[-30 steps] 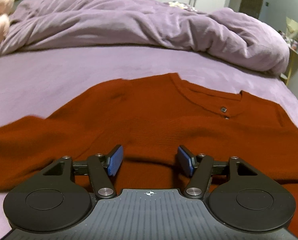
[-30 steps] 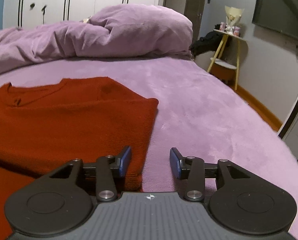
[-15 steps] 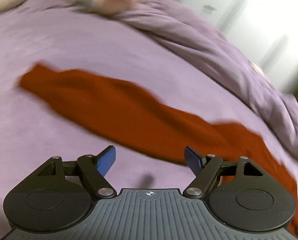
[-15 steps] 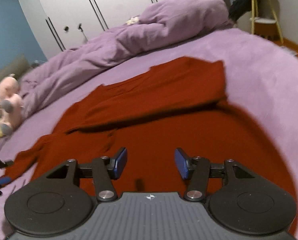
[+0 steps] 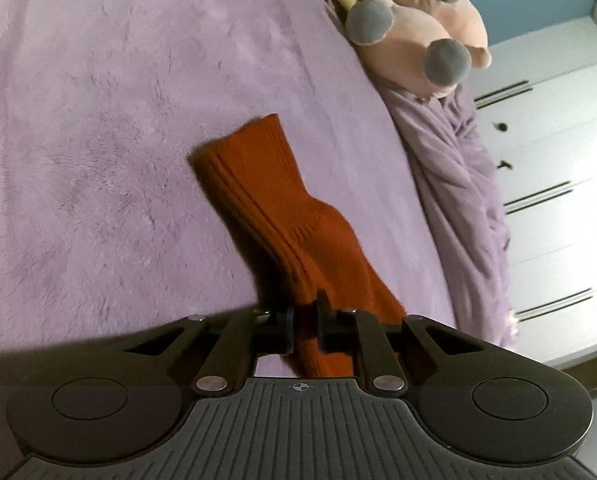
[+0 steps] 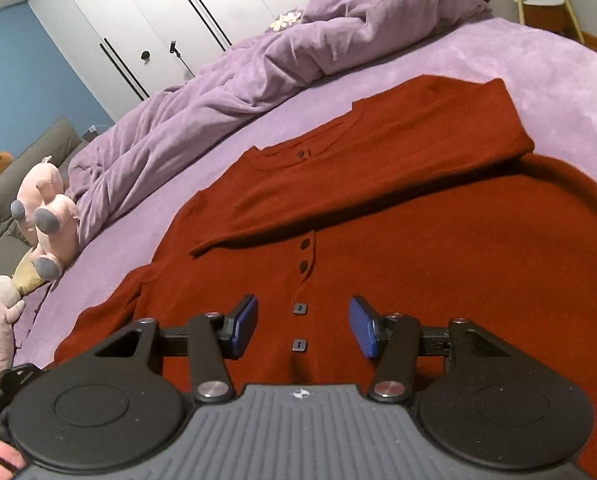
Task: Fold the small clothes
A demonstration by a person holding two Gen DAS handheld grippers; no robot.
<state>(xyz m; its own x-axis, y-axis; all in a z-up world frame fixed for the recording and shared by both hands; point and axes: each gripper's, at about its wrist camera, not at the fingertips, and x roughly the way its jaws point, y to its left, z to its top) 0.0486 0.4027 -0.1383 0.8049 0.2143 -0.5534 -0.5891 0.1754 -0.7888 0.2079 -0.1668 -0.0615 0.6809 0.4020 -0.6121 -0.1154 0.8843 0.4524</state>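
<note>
Bed (image 6: 558,64), purple plush cover, takes up most of both views. Rumpled purple duvet (image 6: 258,76) piled along the bed's far side, white wardrobe (image 6: 146,12) behind it. Rust-red sweater (image 6: 418,220) lies flat mid-bed, button placket up; one sleeve is folded across the chest, on the side away from the duvet's low end. Pink plush toy (image 6: 46,216) sits off the sweater's other side, at the bed edge against a grey cushion.

Other sleeve (image 5: 282,208) runs out from the sweater over bare bed cover, ribbed cuff at its far end, plush toy beyond the cuff. Left tongs (image 5: 303,324) closing on that sleeve: pads pinch the knit edge, fabric bunched between them.

Right tongs (image 6: 303,328) hang over the sweater's lower front, jaws apart, nothing between them; two square buttons (image 6: 299,308) show in the gap. Contact with the sweater: can't tell.
</note>
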